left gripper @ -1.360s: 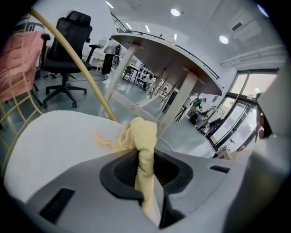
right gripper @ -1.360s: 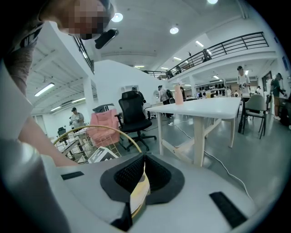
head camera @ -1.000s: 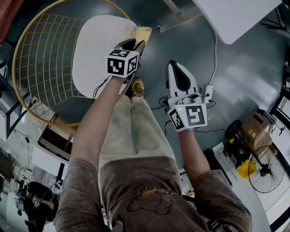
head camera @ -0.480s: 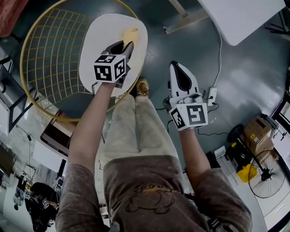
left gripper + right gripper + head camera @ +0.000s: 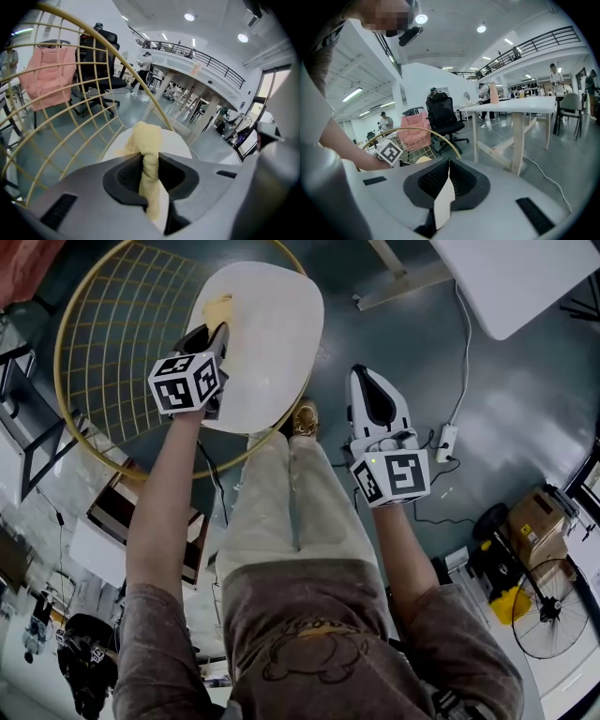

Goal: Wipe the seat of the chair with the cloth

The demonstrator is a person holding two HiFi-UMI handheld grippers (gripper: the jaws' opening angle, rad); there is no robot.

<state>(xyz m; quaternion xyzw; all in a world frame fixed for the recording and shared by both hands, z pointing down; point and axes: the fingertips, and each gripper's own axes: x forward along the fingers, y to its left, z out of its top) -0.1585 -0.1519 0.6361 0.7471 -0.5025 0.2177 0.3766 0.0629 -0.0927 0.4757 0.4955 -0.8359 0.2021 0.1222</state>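
A chair with a white seat [image 5: 272, 334] and a gold wire back [image 5: 112, 343] stands at the upper left of the head view. My left gripper [image 5: 212, 334] is shut on a yellow cloth [image 5: 217, 310], which lies on the left part of the seat near the wire back. The left gripper view has the cloth [image 5: 146, 154] pinched between the jaws, bunched over the seat [image 5: 176, 145]. Held in the air to the right of the chair, my right gripper [image 5: 367, 390] is shut with nothing in it; in its own view the jaws [image 5: 449, 174] meet.
A white table [image 5: 525, 277] stands at the upper right, with a power strip [image 5: 447, 442] and cables on the floor below it. A fan [image 5: 553, 606] and boxes sit at the lower right. The person's legs and a shoe [image 5: 305, 418] are beside the chair.
My left gripper has dragged the cloth leftward across the seat, from its right edge to near the wire back. The right gripper has hardly moved.
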